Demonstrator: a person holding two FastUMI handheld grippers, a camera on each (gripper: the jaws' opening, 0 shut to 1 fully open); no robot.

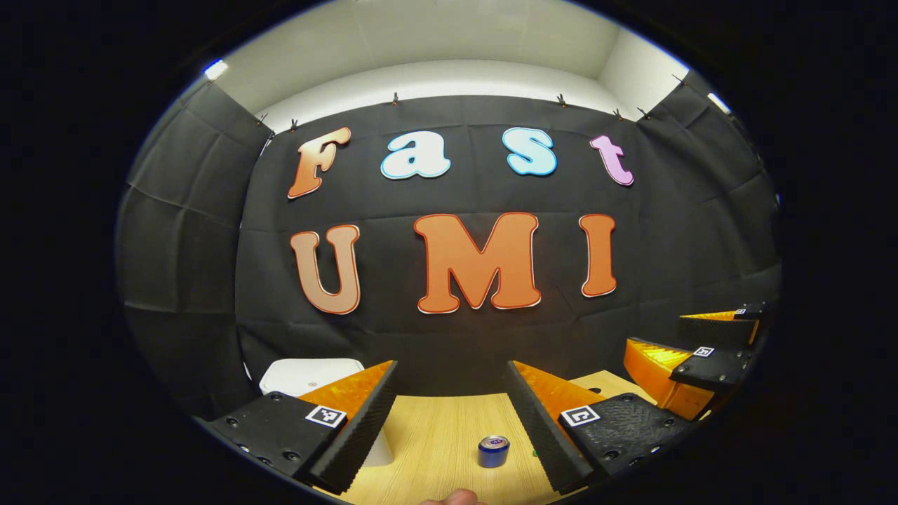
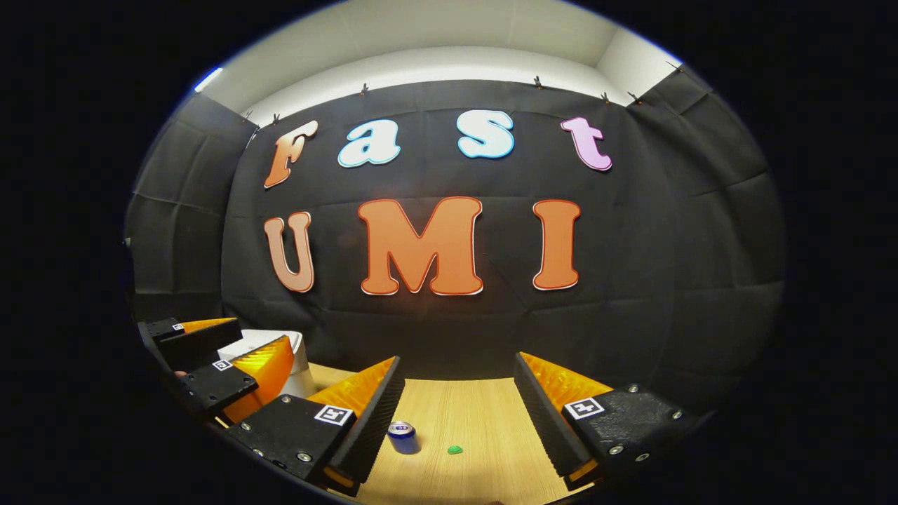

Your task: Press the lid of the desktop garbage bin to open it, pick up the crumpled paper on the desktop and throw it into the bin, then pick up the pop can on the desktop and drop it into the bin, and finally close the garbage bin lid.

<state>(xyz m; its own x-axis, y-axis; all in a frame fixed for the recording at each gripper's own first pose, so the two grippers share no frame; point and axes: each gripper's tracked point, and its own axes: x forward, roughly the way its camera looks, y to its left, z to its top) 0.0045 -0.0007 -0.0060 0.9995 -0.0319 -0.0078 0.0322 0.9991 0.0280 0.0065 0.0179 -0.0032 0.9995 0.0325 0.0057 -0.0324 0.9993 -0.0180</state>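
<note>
On the light wooden table (image 1: 435,435), largest first: the white bin (image 1: 309,375) sits at the far left edge against the black cloth wall, lid down as far as can be seen. Left gripper view has it partly hidden behind the left claw's own left finger; right gripper view shows the bin (image 2: 263,344) behind the other claw.

Left claw (image 1: 449,428) is wide open, nothing between the fingers, held above the table and facing the wall. Right claw (image 2: 456,421) is also spread wide and empty, above the table, facing the wall. Each claw shows at the edge of the other's view: right claw (image 1: 701,354) at far right of the left gripper view, fingers apart; left claw (image 2: 217,358) at far left of the right gripper view, fingers apart, in front of the bin.

Pop can (image 1: 494,451), blue with a silver top, stands upright on the table between the left claw's fingers in view, closer to the right finger but well below and not touched. Right gripper view puts the can (image 2: 403,437) just beside that claw's left finger, on the table.

Small green scrap (image 2: 455,449) lies on the table right of the can, apart from it; too small to tell what it is.

Fingertip of a hand (image 1: 452,496) pokes in at the bottom edge of the left gripper view.
</note>
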